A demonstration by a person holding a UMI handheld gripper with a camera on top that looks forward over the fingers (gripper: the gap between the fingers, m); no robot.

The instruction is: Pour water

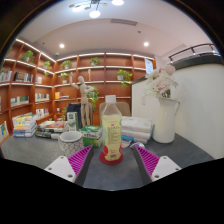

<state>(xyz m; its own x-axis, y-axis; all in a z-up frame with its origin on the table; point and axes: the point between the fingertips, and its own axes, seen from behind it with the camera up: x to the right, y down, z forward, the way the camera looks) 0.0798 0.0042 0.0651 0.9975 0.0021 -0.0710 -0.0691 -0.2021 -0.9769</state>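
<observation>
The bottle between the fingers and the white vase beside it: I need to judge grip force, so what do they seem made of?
Bottle: likely thin clear plastic, glossy; yellowish liquid shows through, with a printed label. Vase: matte white, opaque, perhaps ceramic. The gripper is open around the bottle.

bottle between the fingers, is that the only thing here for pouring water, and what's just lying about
For the job:
bottle, standing between the open gripper's fingers with gaps at both sides
white cup, a likely target

Lying about:
white vase with flowers
stacked clear containers
boxes
wall shelves
</observation>
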